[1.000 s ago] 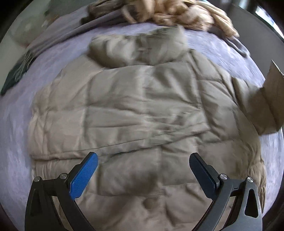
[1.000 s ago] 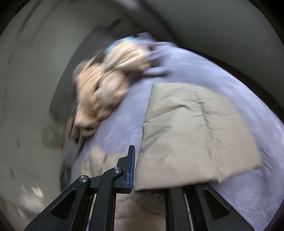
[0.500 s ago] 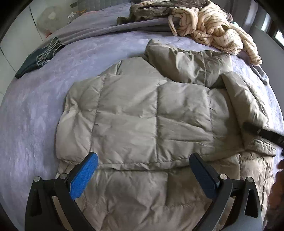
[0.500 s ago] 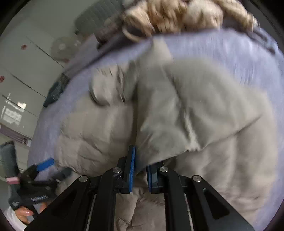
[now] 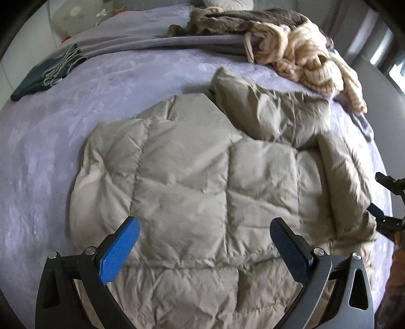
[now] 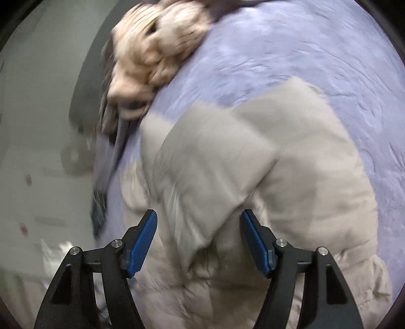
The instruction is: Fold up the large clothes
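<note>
A beige quilted puffer jacket (image 5: 202,182) lies spread on the lavender bedspread (image 5: 76,106), one sleeve folded across its body and the other (image 5: 346,182) laid over its right side. My left gripper (image 5: 205,235) hovers open above the jacket's lower half, nothing between its blue pads. The right gripper (image 6: 198,227) is over the jacket's sleeve (image 6: 253,157), its jaws opening; the fabric lies between them but the pads do not press on it. It also shows at the right edge of the left wrist view as a black right gripper (image 5: 387,202).
A cream striped knit garment (image 5: 303,55) and grey-brown clothes (image 5: 240,20) are piled at the far side of the bed. A dark green fringed cloth (image 5: 43,76) lies at the far left. A grey blanket (image 5: 152,38) crosses the back.
The right gripper carried the sleeve over onto the jacket, came down, and its jaws opened off the fabric. The left gripper shifted sideways over the jacket and stayed open.
</note>
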Action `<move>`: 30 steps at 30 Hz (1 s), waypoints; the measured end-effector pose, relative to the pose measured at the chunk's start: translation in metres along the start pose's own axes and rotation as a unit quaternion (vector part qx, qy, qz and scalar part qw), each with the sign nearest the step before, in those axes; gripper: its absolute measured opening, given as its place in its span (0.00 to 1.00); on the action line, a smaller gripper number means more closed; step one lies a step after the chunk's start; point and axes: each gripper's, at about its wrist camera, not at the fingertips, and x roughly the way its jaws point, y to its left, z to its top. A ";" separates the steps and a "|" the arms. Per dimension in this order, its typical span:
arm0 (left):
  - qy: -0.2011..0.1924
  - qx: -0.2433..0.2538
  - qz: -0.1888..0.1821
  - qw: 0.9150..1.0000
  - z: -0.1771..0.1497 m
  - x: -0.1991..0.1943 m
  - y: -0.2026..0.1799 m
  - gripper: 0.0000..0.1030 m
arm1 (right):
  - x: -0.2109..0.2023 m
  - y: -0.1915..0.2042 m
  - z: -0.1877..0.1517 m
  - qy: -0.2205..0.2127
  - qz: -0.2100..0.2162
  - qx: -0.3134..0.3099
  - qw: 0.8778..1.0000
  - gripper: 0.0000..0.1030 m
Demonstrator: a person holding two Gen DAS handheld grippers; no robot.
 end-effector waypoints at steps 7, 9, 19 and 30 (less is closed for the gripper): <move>-0.008 -0.044 -0.026 0.999 0.005 -0.004 0.038 1.00 | 0.006 0.082 -0.015 -0.030 -0.032 -0.165 0.985 0.14; -0.010 -0.068 -0.045 0.997 0.007 -0.006 0.051 1.00 | 0.019 0.110 -0.038 -0.008 -0.034 -0.238 0.971 0.14; -0.013 -0.110 -0.149 0.983 0.013 -0.012 0.067 1.00 | 0.099 0.151 -0.152 0.119 -0.115 -0.433 0.886 0.40; 0.035 -0.089 -0.188 0.978 0.021 0.030 0.020 1.00 | 0.026 0.054 -0.111 0.149 -0.109 -0.262 0.947 0.63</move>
